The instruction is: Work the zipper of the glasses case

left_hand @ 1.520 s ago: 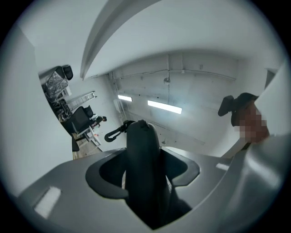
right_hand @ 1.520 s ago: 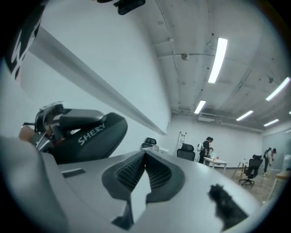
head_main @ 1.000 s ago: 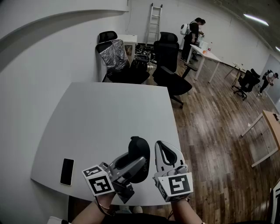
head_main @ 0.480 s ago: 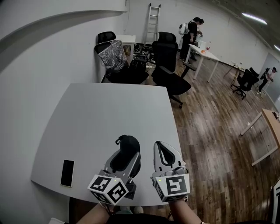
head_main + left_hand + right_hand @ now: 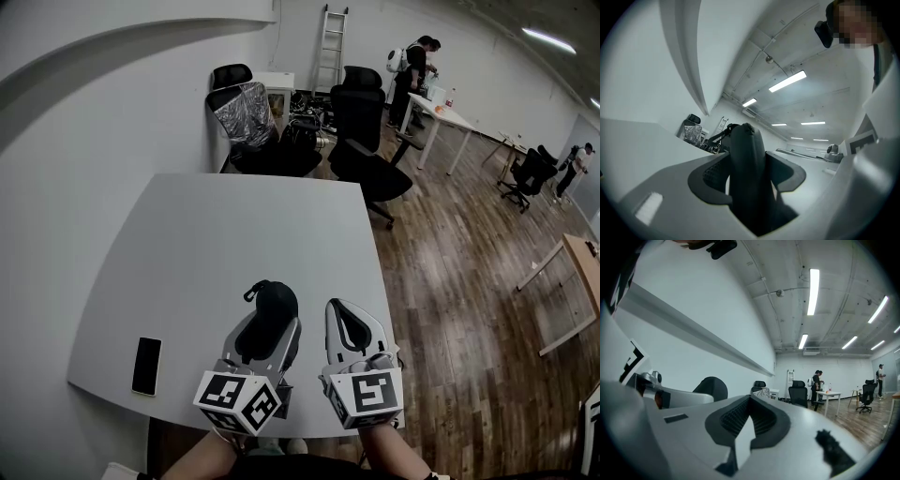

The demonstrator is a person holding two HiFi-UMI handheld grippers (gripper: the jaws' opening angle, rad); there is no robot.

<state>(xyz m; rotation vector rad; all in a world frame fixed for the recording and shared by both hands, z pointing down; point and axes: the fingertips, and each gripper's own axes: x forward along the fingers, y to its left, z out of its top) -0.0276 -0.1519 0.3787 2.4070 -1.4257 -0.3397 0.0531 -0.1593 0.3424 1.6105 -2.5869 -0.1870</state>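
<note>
At the near edge of the table, the left gripper clamps the black glasses case across its body, with the pads pressing on both sides. The right gripper sits just beside it, its jaws pressed together on nothing. A small loop at the case's far end is probably the zipper pull. Hold the clamp firm but clear of the seam, part the right jaws, then pinch the pull squarely and draw it along the track.

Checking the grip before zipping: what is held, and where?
Left gripper clamps the glasses case across its body, one end sticking out past the jaws; right gripper is shut, empty.
</note>
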